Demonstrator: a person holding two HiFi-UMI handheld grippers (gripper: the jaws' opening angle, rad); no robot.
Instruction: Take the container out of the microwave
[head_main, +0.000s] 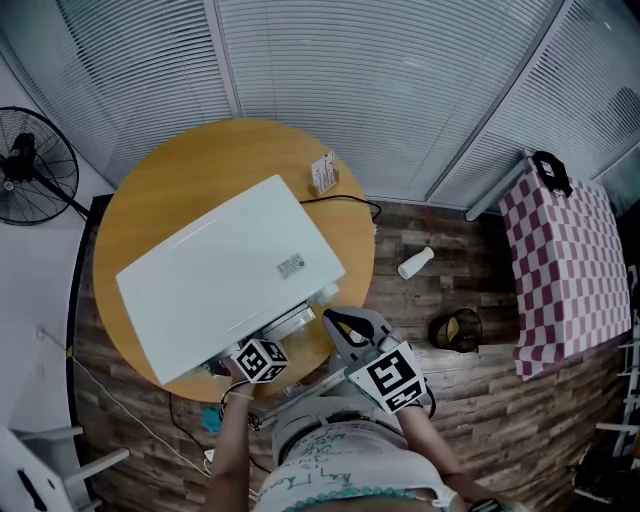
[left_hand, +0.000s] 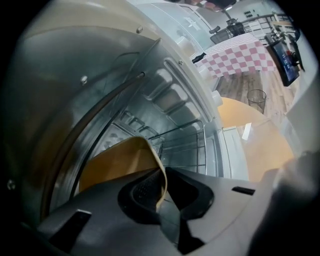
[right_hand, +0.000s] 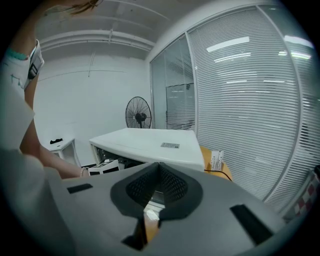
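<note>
The white microwave (head_main: 225, 275) lies on a round wooden table (head_main: 150, 190), its front toward me. In the left gripper view I look into its metal cavity, where a tan container (left_hand: 117, 160) sits low at the left. My left gripper (left_hand: 161, 187) is shut on the container's thin rim, which runs between the pads. From the head view only this gripper's marker cube (head_main: 262, 360) shows at the microwave's front; its jaws are hidden inside. My right gripper (head_main: 338, 322) hangs shut and empty beside the front right corner, facing the microwave (right_hand: 150, 142).
A wire rack (left_hand: 185, 145) stands in the cavity behind the container. A small card box (head_main: 323, 172) sits at the table's far edge with a cable. On the floor are a fan (head_main: 35, 160), a white bottle (head_main: 415, 262), a dark bin (head_main: 455, 330) and a checked cloth (head_main: 565, 270).
</note>
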